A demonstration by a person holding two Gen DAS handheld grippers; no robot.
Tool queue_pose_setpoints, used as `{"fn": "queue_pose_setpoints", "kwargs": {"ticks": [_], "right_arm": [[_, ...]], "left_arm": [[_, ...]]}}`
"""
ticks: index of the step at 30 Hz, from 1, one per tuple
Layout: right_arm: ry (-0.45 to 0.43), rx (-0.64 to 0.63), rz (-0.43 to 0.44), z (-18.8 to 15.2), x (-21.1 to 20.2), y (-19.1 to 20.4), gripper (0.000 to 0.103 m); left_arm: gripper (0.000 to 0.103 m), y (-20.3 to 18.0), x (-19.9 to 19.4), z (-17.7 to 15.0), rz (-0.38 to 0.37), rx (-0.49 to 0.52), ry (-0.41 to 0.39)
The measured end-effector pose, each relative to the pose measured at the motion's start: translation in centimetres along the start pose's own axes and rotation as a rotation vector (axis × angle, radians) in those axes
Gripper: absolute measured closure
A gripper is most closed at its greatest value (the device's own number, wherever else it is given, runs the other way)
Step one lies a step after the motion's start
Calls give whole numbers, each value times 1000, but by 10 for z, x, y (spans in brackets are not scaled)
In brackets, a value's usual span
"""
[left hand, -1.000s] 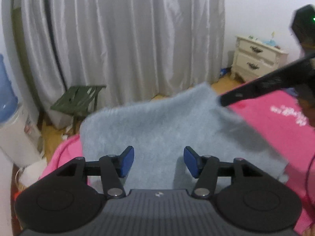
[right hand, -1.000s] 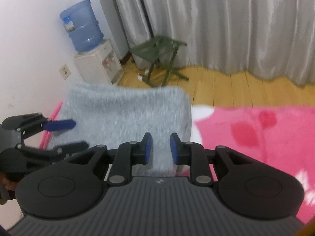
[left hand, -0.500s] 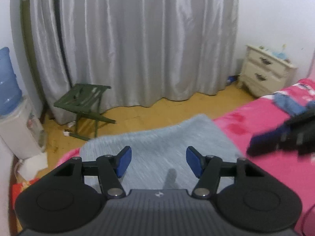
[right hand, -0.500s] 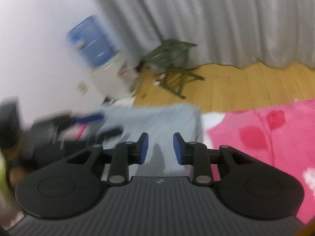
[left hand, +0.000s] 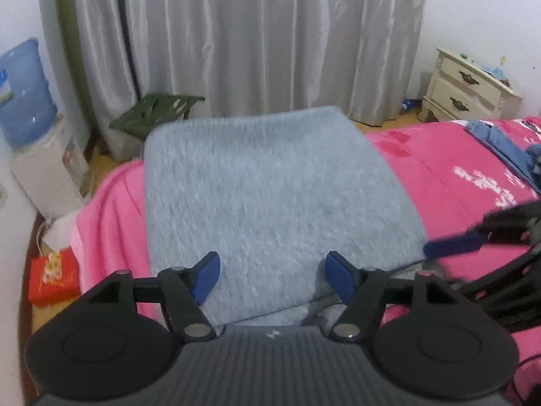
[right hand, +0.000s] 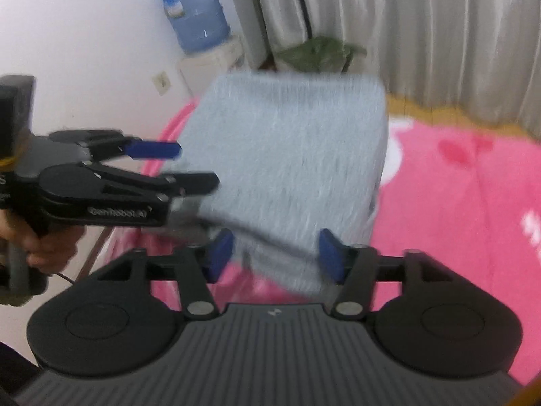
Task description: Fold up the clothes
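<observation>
A grey fuzzy garment (left hand: 270, 182) lies folded into a rectangle on the pink bed cover (left hand: 439, 176). My left gripper (left hand: 274, 277) hovers over its near edge. The jaws are open and still opening, with cloth below the gap and no pad pressing on it. My right gripper (right hand: 275, 253) is at the garment's (right hand: 290, 155) near right corner. Its jaws are opening wide, and the cloth edge between them is free of the pads. In the right wrist view the left gripper (right hand: 196, 165), held by a hand (right hand: 44, 243), reaches in from the left.
A water dispenser (left hand: 23, 101) stands by the wall on the left, with a green folding stool (left hand: 155, 111) before the grey curtains. A cream nightstand (left hand: 466, 91) is at the back right. Blue jeans (left hand: 500, 142) lie on the bed. A red box (left hand: 52, 275) sits on the floor.
The right gripper's jaws have spread from nearly shut to wide and it has moved to the garment's near corner. The left jaws have widened a little. The garment now lies flat.
</observation>
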State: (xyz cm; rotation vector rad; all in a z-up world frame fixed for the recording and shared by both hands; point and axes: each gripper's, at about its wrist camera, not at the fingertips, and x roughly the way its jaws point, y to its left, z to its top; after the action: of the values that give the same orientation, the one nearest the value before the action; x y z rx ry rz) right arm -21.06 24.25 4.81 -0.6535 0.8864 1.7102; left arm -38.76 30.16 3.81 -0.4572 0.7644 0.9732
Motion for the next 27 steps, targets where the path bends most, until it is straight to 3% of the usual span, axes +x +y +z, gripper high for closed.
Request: {"fn": "queue_pose_setpoints", "kwargs": {"ticks": [2,6,11,14,16,20,25,27], "right_arm": [[41,29,-55,-7,18,-3,44],[-38,92,-36,-12,-19,4,41],[-127,152,-63,-30,-53,8,18],[-133,172,-75,-36,-56,8,14],[-149,186,-34,-37,-61,7,10],[-182,284,13,-36,-69,0,1],[-175,266,-83,-25,-69,6,1],[-161,263,-93,-21,-68,8,1]], "left_arm": [[32,1,1,-2,17,-50,2],[31,5,-20,-4,53,-81,-11],[12,5,-59,-5,43,-132,-48],[7,3,-80,-5,77,-186,-59],[4,1,-90,-4,106,-209,-42],[1,-8,-105,-3,160,-182,-57],[0,-19,-107,4,192,-118,-56],[0,-19,-111,7,207,-140,-72]]}}
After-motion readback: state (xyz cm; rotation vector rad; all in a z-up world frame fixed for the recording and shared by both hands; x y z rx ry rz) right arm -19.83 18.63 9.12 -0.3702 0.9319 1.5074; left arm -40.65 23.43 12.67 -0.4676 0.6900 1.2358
